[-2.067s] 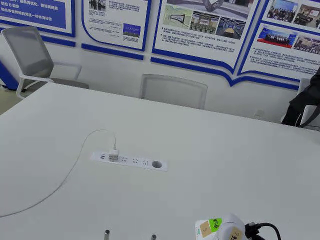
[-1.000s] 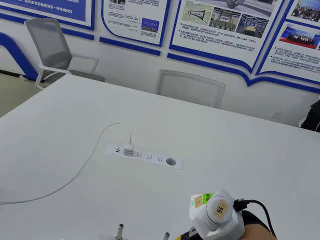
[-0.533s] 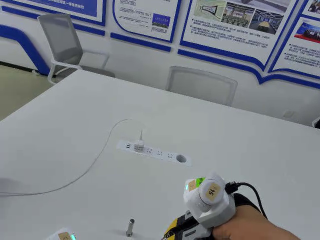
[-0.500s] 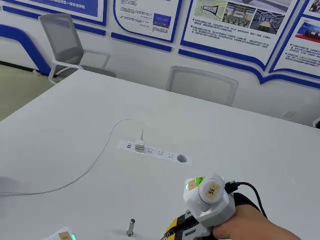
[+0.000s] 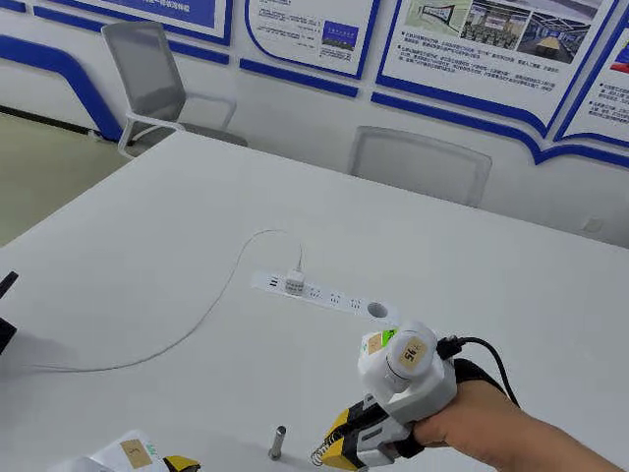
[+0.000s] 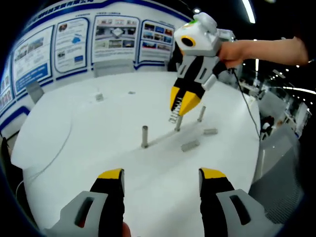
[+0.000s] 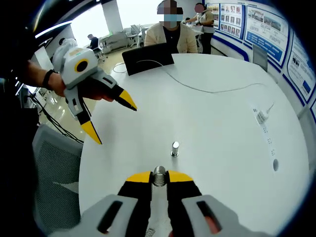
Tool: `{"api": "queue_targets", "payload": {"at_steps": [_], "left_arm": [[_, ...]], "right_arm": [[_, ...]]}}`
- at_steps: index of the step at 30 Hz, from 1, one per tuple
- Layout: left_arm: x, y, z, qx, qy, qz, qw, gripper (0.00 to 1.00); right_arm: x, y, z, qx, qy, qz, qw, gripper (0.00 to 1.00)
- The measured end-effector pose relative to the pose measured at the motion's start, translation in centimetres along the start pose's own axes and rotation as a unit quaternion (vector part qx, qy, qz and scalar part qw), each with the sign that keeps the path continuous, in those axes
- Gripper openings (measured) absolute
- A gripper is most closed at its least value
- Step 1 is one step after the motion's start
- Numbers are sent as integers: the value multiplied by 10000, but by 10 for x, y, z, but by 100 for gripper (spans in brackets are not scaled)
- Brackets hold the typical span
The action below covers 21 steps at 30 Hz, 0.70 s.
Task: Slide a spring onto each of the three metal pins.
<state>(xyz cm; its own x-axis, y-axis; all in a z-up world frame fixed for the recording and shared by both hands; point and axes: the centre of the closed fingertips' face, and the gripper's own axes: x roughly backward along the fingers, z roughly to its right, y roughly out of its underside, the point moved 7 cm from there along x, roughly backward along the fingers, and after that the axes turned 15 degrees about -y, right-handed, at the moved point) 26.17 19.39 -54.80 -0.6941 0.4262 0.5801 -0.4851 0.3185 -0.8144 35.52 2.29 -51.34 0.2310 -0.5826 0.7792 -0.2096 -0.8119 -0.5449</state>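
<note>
1. Your right gripper [image 7: 159, 179] is closed on a spring [image 7: 158, 172], pinched right at the tips. A weak pinch could let the spring tilt or pop free.
2. The spring hangs close to a pin [image 6: 178, 126] and is not yet on it. If you come down off-centre, it may snag the pin's top and buckle.
3. Your left gripper [image 6: 160, 180] is wide open and empty, near the spare springs [image 6: 190, 145] on the desk [image 6: 98, 153]. A careless sweep could scatter them.

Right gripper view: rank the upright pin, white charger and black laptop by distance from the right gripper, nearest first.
1. Upright pin, just ahead of the jaws.
2. White charger, off to the right.
3. Black laptop, at the table's far edge.
</note>
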Motion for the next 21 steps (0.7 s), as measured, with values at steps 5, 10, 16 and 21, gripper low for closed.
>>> {"api": "queue_targets", "payload": {"at_steps": [5, 10, 16, 21], "left_arm": [[1, 2, -3, 66, -38, -33, 10000, 66], [2, 5, -5, 118, -67, -78, 9999, 69], [6, 6, -7, 188, -105, -49, 9998, 73], [8, 5, -8, 245, -122, -38, 9996, 74]], "right_arm": [[-3, -6, 5, 46, -7, -14, 10000, 12], [-5, -10, 10, 77, -27, -39, 10000, 12], [-9, -15, 15, 104, -47, -72, 9999, 12], [-12, -20, 21, 132, -50, -99, 9999, 12]]}}
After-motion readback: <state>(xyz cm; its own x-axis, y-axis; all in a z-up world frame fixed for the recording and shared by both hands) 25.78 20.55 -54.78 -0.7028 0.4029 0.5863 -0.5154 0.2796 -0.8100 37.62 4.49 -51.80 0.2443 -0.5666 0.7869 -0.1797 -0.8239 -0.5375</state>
